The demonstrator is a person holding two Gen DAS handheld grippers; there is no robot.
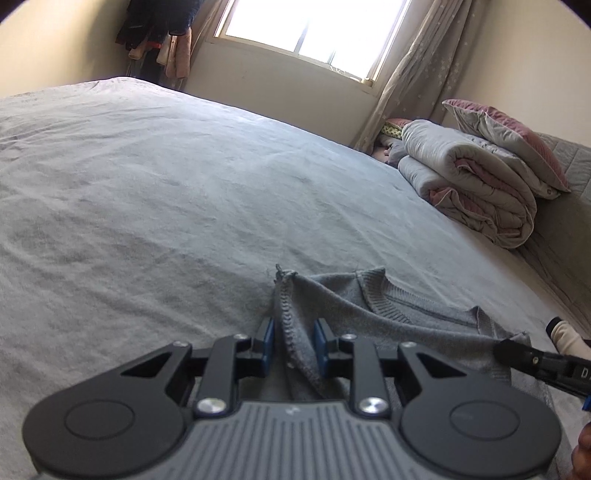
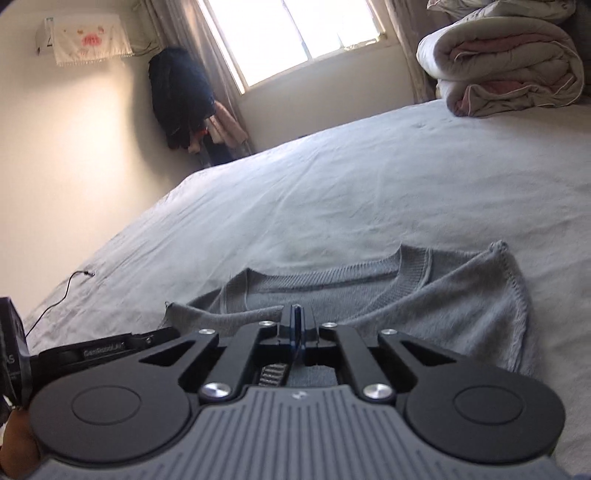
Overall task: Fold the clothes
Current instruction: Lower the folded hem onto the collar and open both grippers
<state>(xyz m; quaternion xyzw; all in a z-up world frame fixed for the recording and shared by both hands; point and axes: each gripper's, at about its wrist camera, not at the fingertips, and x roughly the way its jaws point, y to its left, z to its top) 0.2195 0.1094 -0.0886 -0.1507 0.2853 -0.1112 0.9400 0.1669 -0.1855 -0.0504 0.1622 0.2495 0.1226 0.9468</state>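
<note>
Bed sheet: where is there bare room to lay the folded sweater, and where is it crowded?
The bed sheet lies bare from the grey sweater out to the window-side edge and the corner where clothes hang. It is crowded at the head end, by the folded quilts and pillow. A thin cable lies at one edge.

A grey knit sweater [image 2: 369, 295] lies flat on the bed [image 2: 295, 206], neckline toward the window [image 2: 295, 37]. The right tongs [image 2: 297, 321] are closed over its near part, with no fabric seen between the pads. A folded quilt [image 2: 509, 70] sits at the bed's far right corner.
</note>
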